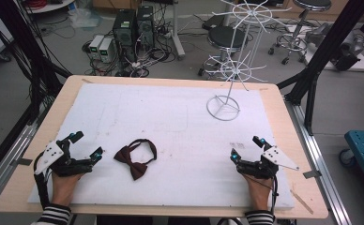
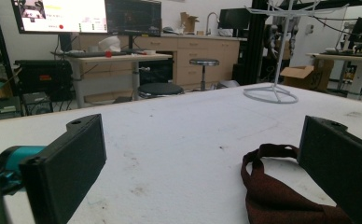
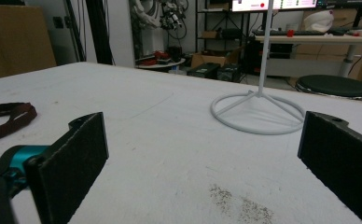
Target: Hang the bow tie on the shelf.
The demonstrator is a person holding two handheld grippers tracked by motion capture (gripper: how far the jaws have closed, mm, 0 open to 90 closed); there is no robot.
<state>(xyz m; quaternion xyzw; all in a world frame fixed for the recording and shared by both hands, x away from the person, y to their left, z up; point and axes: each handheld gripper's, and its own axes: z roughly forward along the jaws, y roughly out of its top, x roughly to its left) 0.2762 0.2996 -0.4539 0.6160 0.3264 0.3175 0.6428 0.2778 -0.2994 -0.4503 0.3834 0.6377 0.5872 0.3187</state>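
The bow tie point(image 1: 136, 159) lies on the tabletop point(image 1: 180, 126), just beside the left claw point(image 1: 87, 144), whose jaws are wide apart. The right claw point(image 1: 246, 147) gapes too. The rack point(image 1: 238, 56) top is cut off.

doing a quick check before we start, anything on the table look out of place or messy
Nothing serious. The bow tie lies flat with its strap looped behind it, beside the left tool. The white wire rack stands upright at the far right. The white mat has a few dark smudges, one in front of the right tool. Both tools rest open.
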